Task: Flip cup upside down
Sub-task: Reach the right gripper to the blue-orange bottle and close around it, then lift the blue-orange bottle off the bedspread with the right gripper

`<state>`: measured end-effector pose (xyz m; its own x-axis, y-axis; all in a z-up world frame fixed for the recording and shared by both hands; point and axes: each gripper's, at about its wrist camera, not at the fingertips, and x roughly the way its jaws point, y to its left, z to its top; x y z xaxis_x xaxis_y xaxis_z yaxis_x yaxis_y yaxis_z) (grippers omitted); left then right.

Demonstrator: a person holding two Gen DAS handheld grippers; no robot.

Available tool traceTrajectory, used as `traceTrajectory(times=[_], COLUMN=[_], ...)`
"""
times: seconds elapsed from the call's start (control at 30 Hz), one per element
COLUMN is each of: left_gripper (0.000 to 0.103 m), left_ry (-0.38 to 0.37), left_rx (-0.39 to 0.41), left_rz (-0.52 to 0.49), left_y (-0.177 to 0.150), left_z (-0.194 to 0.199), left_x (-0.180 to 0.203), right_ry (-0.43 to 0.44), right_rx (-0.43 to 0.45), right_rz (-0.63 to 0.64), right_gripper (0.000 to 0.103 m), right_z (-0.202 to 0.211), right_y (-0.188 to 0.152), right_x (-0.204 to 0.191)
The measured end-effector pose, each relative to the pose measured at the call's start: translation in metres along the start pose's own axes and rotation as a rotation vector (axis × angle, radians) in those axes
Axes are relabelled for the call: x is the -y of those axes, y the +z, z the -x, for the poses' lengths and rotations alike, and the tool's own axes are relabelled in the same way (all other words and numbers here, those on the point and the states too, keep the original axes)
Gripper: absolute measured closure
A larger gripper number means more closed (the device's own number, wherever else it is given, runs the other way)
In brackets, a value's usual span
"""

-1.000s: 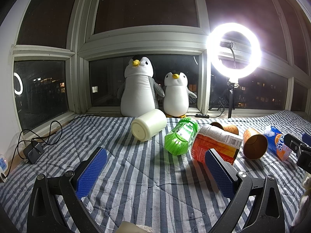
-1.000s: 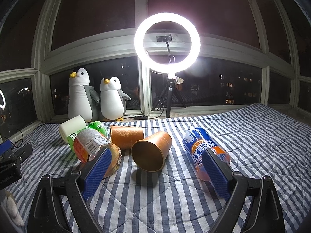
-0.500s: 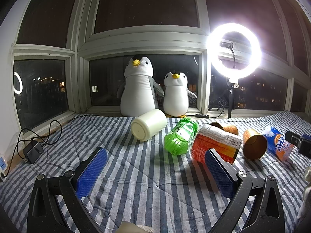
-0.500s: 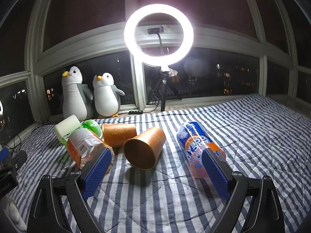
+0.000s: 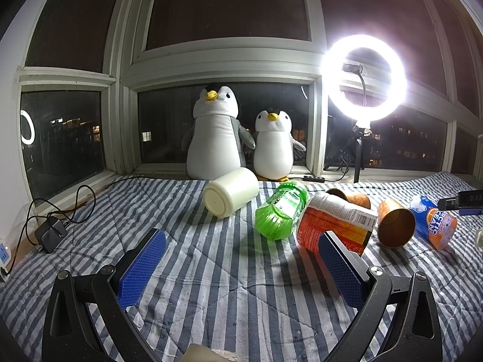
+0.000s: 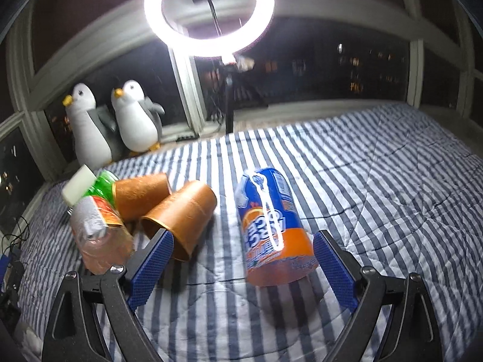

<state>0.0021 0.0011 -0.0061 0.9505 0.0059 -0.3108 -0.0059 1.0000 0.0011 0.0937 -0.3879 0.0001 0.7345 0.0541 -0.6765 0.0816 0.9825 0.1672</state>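
Your left claw (image 5: 241, 268) hangs spread wide over the striped quilt (image 5: 229, 295), nothing between its blue pads (image 5: 142, 268). Your right claw (image 6: 243, 267) is also spread wide, and its view is blurred. The blue-and-orange bottle (image 6: 273, 226) lies on its side between the right claw's pads (image 6: 149, 268), base toward you, clear of both pads.

The task's brown cup (image 6: 181, 214) lies on its side on the quilt, open mouth toward the right claw, just beyond that claw's left pad. In the left view the same brown cup (image 5: 395, 224) sits well to the right, mouth facing the camera. A second brown cup (image 6: 142, 194) lies behind it, also on its side and touching or nearly touching it; you cannot tell which.

Left of the cups lies an orange-labelled bottle (image 5: 335, 223) on its side, then a green bottle (image 5: 280, 211), then a cream cup (image 5: 231, 191), tipped over with its base toward the left claw.

Two stuffed penguins (image 5: 215, 138) stand on the window sill behind the row. A lit ring light (image 5: 365, 78) stands on a tripod to their right. A black charger (image 5: 49, 233) with its cable lies at the quilt's left edge.
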Motion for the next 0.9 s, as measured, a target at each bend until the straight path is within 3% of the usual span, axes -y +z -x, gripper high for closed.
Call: traceTrajectory(times=[0.2, 0.47, 0.7, 0.83, 0.9], left_gripper=[0.001, 0.001, 0.001, 0.001, 0.001], left_ry=[0.000, 0.001, 0.001, 0.001, 0.002], left_rx=[-0.001, -0.007, -0.008, -0.009, -0.010], left_rz=[0.000, 0.007, 0.009, 0.010, 0.012], left_y=[0.000, 0.000, 0.000, 0.000, 0.000], left_z=[0.000, -0.002, -0.002, -0.003, -0.003], left_x=[0.000, -0.001, -0.001, -0.001, -0.002], right_ry=[-0.011, -0.039, -0.042, -0.030, -0.018], right_rx=[-0.155, -0.338, -0.421, -0.459, -0.471], right_rz=[0.026, 0.042, 0.042, 0.059, 0.053], right_gripper=[0.012, 0.019, 0.027, 0.036, 0.045], right_z=[-0.032, -0.078, -0.099, -0.106, -0.109], right_y=[0.023, 0.043, 0.044, 0.043, 0.042], right_x=[0.009, 0.016, 0.018, 0.015, 0.014])
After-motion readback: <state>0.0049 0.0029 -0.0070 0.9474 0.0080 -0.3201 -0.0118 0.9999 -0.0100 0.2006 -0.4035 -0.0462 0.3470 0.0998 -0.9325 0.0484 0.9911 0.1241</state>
